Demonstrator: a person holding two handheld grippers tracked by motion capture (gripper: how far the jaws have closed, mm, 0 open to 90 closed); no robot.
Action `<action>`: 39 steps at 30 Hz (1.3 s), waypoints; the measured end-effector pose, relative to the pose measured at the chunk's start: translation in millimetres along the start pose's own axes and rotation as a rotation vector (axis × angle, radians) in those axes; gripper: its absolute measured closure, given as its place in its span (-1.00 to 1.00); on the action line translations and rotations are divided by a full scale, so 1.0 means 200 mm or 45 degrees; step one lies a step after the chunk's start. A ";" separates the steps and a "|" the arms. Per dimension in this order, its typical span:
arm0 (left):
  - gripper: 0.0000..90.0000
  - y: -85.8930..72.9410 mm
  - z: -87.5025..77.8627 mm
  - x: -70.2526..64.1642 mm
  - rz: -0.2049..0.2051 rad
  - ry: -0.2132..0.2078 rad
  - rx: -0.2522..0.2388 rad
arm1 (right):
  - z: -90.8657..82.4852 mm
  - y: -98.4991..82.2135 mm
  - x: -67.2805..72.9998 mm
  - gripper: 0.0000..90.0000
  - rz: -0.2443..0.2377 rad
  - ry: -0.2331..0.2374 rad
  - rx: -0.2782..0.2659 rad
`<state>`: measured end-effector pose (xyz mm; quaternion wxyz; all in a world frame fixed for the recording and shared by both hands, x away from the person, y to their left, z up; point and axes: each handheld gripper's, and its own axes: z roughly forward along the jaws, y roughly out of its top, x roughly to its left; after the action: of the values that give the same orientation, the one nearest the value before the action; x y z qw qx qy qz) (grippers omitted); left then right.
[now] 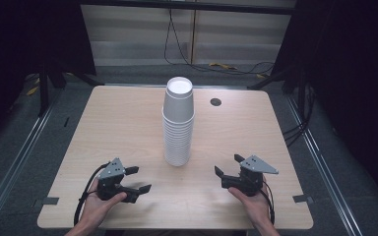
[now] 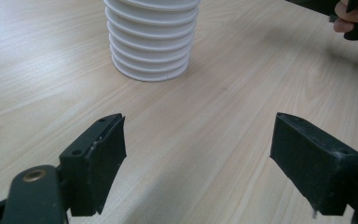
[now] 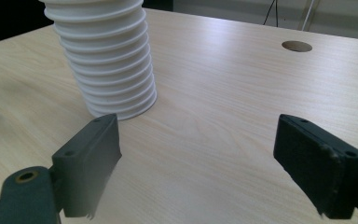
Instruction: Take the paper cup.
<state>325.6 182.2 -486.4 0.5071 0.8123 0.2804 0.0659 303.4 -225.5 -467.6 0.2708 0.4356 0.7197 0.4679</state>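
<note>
A tall stack of white paper cups (image 1: 178, 123) stands mid-frame on the pale wooden tabletop (image 1: 118, 128); left tongs (image 1: 139, 179) and right tongs (image 1: 228, 164), lower frame, both gape apart, holding nothing

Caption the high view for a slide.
Upside-down cup stack on a table, flanked by the open left hand-held gripper and right hand-held gripper.

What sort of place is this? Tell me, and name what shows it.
Probably a lab or recording workspace, not a home. A bare wooden table holds just a stack of white paper cups, dark curtains flank it, and loose cables trail across the floor behind.
</note>
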 end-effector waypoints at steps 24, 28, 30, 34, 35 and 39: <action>-0.61 0.00 0.00 0.00 0.023 0.008 0.015 | 0.01 0.14 0.04 -0.70 0.029 0.186 -0.094; -0.61 0.00 0.00 -0.01 0.029 0.004 0.009 | 0.01 0.21 0.07 -0.69 -0.018 0.164 -0.102; -0.61 0.00 0.00 -0.01 0.034 -0.002 0.008 | 0.01 0.23 0.08 -0.68 -0.004 0.159 -0.112; -0.61 0.00 -0.02 -0.01 0.046 -0.012 0.001 | -0.01 0.28 0.09 -0.67 0.020 0.174 -0.143; -0.61 0.00 -0.01 -0.02 0.050 -0.014 -0.001 | -0.02 0.29 0.09 -0.69 0.020 0.169 -0.156; -0.60 0.00 -0.01 -0.02 0.064 -0.027 0.006 | -0.02 0.32 0.11 -0.64 0.011 0.218 -0.165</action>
<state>320.7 181.4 -483.9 0.5061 0.8210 0.2549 0.0694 314.1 -197.0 -407.0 0.2340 0.3786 0.7066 0.5501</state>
